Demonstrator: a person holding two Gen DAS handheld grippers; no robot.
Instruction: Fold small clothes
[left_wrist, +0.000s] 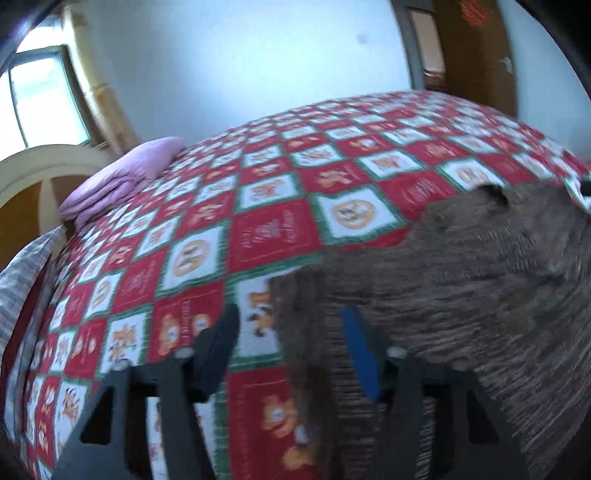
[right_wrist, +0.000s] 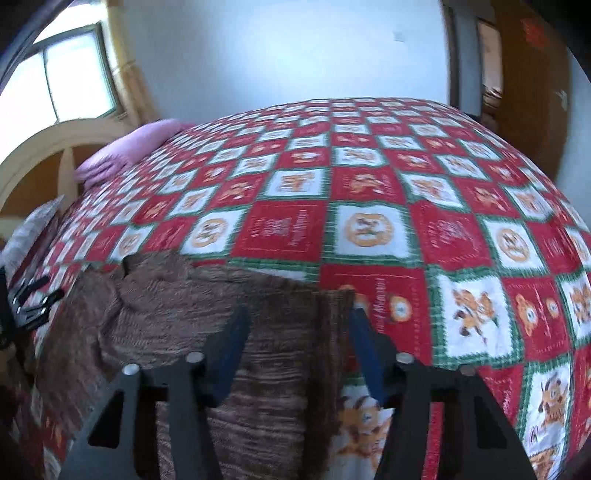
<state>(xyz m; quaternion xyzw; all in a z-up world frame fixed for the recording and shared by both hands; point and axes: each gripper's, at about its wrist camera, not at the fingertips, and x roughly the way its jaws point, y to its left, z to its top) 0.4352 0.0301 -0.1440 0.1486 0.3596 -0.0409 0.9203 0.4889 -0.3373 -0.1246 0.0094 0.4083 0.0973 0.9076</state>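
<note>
Brown garment (right_wrist: 207, 317) lay near the bed's (right_wrist: 369, 229) front edge; left gripper (left_wrist: 288, 354) and right gripper (right_wrist: 299, 354) both spread wide over it, gripping nothing.

A bed (right_wrist: 369, 236) carries everything, covered edge to edge by a checked spread (left_wrist: 273, 236) of red and white squares with green borders and orange cartoon figures. On its near side lies a brown knitted garment (right_wrist: 207, 306), spread out and partly rumpled, its far edge wavy. At the far left corner a folded pink blanket (left_wrist: 122, 177) rests on the spread, well apart from the garment.
</note>
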